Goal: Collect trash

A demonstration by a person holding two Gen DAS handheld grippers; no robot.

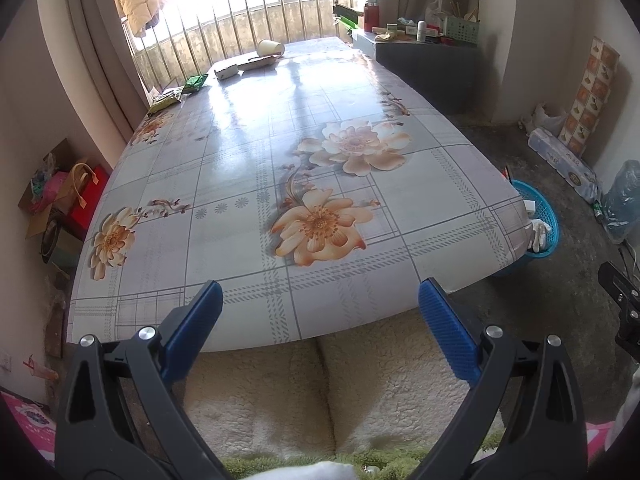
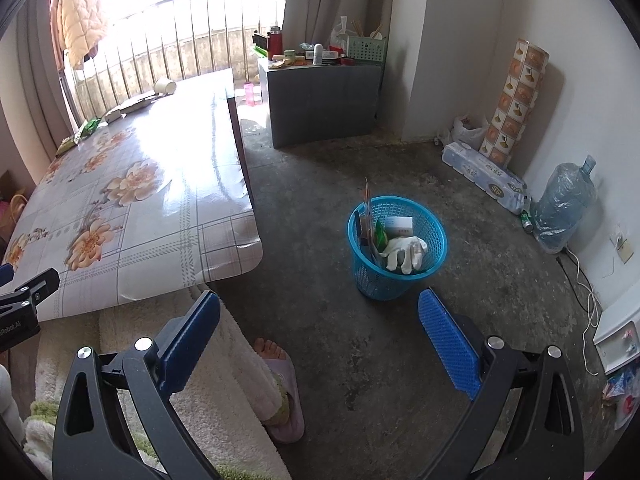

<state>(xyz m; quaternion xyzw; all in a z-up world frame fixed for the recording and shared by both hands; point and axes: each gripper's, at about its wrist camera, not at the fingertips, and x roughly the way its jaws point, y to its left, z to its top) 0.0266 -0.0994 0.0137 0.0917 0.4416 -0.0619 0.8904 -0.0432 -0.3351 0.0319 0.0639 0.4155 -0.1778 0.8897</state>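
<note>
Both grippers, left gripper (image 1: pixel 320 304) and right gripper (image 2: pixel 320 312), gape empty; we should reach the far paper cup (image 1: pixel 270 47) first, approaching low.

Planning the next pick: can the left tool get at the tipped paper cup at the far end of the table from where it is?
Probably not from here. The left tool hangs open over the table's near edge, while the paper cup lies at the far end by the window. Nothing blocks the path across; it is just far.
</note>
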